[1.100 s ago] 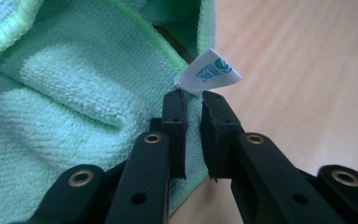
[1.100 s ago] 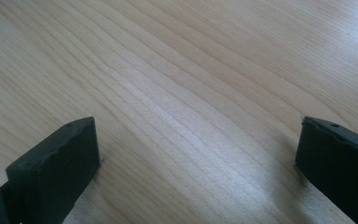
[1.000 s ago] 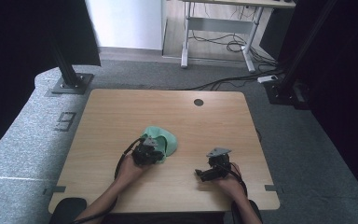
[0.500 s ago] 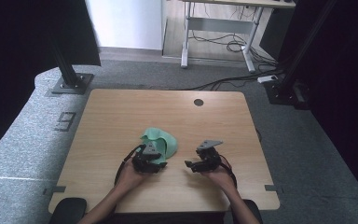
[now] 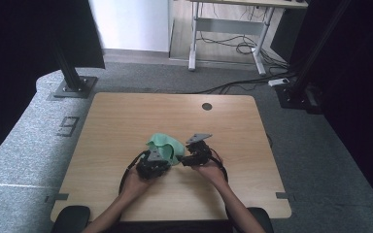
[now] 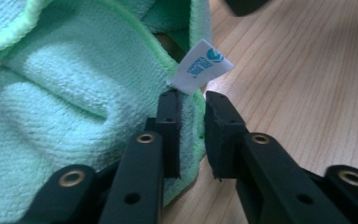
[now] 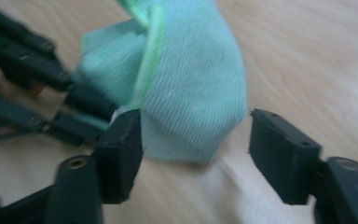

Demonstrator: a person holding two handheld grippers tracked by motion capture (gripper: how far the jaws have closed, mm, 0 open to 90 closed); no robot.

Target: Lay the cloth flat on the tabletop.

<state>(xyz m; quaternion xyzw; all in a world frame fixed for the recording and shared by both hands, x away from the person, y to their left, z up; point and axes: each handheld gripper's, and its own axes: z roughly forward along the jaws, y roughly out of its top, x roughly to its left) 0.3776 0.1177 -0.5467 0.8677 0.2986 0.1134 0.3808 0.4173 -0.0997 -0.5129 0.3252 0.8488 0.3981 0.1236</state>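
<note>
Microfibre cloth (image 5: 165,144), pale green and crumpled, lies near the middle of the wooden table (image 5: 126,116), and we work it from the near side with both tools. Our left gripper (image 6: 191,109) has its jaws nearly together on the cloth's bright green hem, just below a white care label (image 6: 199,67). Our right gripper (image 7: 193,135) stands with jaws wide apart, a fold of the cloth hanging between them, untouched by either pad.

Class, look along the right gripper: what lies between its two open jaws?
In the right gripper view, a folded end of the green cloth sits between the jaws of the right gripper, over the wooden table.
</note>
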